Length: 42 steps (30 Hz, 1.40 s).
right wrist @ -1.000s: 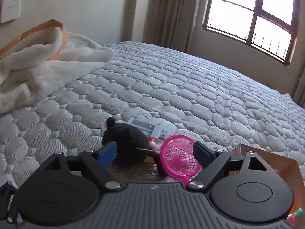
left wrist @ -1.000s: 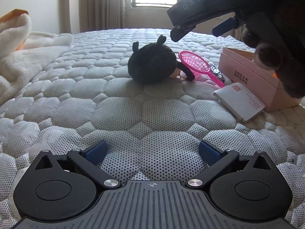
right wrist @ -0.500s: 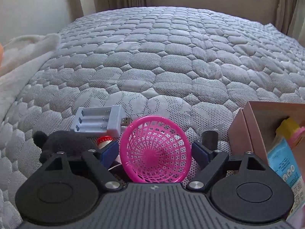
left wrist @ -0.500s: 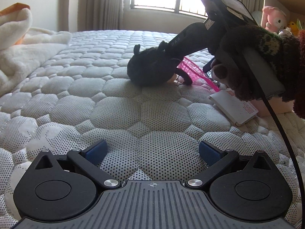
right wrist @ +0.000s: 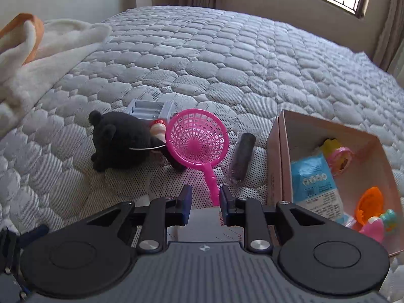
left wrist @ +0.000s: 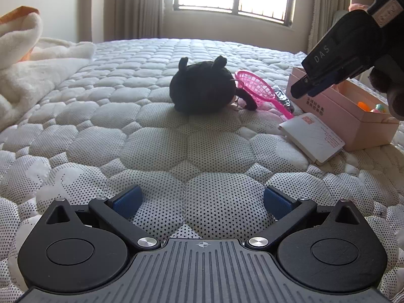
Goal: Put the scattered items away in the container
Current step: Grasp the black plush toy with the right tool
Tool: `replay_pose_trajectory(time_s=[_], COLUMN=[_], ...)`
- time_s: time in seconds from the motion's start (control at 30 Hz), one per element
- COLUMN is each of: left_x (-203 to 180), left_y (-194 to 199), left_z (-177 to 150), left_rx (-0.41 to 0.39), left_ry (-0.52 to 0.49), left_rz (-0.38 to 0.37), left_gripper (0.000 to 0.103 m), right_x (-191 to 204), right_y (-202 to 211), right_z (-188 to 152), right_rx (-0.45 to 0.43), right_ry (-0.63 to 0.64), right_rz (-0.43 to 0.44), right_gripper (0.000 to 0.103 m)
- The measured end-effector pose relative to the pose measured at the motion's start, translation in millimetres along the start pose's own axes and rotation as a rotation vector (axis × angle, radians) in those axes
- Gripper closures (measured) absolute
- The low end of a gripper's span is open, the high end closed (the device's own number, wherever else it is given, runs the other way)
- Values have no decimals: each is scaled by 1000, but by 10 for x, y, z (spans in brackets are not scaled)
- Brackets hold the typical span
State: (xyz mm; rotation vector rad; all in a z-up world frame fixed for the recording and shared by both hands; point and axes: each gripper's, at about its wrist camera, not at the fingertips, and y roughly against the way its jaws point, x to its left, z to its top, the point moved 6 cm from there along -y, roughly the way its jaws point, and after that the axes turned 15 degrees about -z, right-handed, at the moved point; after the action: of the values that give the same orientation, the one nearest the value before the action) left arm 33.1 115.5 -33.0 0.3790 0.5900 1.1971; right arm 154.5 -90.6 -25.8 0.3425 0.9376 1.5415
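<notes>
A black plush toy (left wrist: 202,88) (right wrist: 121,141) lies on the quilted mattress beside a pink plastic scoop net (left wrist: 255,88) (right wrist: 198,139), a dark wrapped stick (right wrist: 242,156), a white battery holder (right wrist: 151,107) and a white card box (left wrist: 313,136). A pink open box (left wrist: 353,116) (right wrist: 280,151) holds several small toys and a blue packet. My left gripper (left wrist: 202,199) is open and empty, low over the mattress. My right gripper (right wrist: 204,204) hovers above the net's handle end, jaws narrowed with a gap and nothing between them; it also shows in the left wrist view (left wrist: 310,88).
A white and orange blanket (left wrist: 30,60) (right wrist: 38,50) is bunched at the left of the bed. A window and curtains stand behind the bed. Bare mattress (left wrist: 176,139) lies between my left gripper and the toys.
My right gripper has pulled back and up from the pink net, and its jaws have narrowed from wide open. The left gripper has stayed in place.
</notes>
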Motion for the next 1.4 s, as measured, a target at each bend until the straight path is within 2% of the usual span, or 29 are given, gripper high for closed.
replay_pose_trajectory(time_s=[0.07, 0.1, 0.13, 0.2, 0.33, 0.43, 0.5, 0.53, 0.57, 0.6, 0.63, 0.67, 0.7, 0.73, 0.8, 0.87, 0.9, 0.93, 1.0, 1.07, 1.13, 1.27, 1.33, 1.4], left_x=[1, 3, 5, 13, 33, 47, 58, 63, 66, 69, 73, 76, 77, 76, 73, 72, 70, 71, 75, 74, 74, 83, 93, 112], left_y=[6, 6, 7, 10, 18, 23, 25, 27, 29, 31, 33, 35, 36, 35, 34, 28, 29, 29, 29, 29, 29, 35, 58, 170], left_z=[0, 0, 0, 1, 0, 1, 1, 0, 0, 2, 3, 4, 5, 6, 9, 10, 10, 9, 11, 11, 11, 14, 19, 46], left_rx=[-2, -3, -4, -7, -13, -17, -18, -20, -22, -24, -26, -28, -29, -29, -30, -30, -29, -30, -30, -30, -30, -33, -43, -92], left_ry=[3, 5, 7, 11, 20, 25, 30, 32, 34, 36, 39, 41, 41, 41, 40, 39, 39, 39, 39, 39, 40, 45, 53, 71], left_rz=[-4, -5, -8, -12, -22, -27, -32, -34, -37, -40, -42, -44, -45, -45, -44, -44, -44, -43, -44, -44, -45, -50, -60, -93], left_gripper=[0, 0, 0, 0, 0, 0, 0, 0, 0, 0, 0, 0, 0, 0, 0, 0, 0, 0, 0, 0, 0, 0, 0, 0], right_x=[116, 199, 284, 510, 1046, 1321, 1399, 1406, 1400, 1367, 1309, 1223, 1130, 1044, 910, 877, 886, 909, 1012, 1186, 1406, 1635, 1604, 1491], right_y=[102, 135, 159, 200, 156, -55, -227, -273, -277, -235, -162, -56, 64, 185, 452, 595, 636, 649, 607, 450, 218, -192, -272, -189], right_z=[-12, 1, 25, 113, 296, 381, 409, 422, 437, 463, 503, 560, 620, 670, 743, 769, 768, 758, 710, 614, 498, 359, 348, 388], right_rx=[-66, -92, -113, -158, -210, -196, -184, -184, -189, -191, -183, -166, -148, -137, -138, -157, -182, -215, -291, -305, -267, -195, -153, -124], right_ry=[81, 111, 129, 163, 247, 288, 296, 304, 315, 312, 286, 230, 167, 112, 44, 43, 58, 81, 154, 269, 368, 458, 450, 387], right_rz=[-7, -1, 11, 56, 110, 75, 5, -26, -43, -40, -14, 37, 95, 147, 240, 270, 250, 217, 150, 102, 87, 10, -14, 17], right_gripper=[74, 65, 51, 35, 19, 19, 19, 24, 32, 44, 61, 67, 85, 89, 89, 85, 63, 26, 4, 4, 4, 7, 38, 41])
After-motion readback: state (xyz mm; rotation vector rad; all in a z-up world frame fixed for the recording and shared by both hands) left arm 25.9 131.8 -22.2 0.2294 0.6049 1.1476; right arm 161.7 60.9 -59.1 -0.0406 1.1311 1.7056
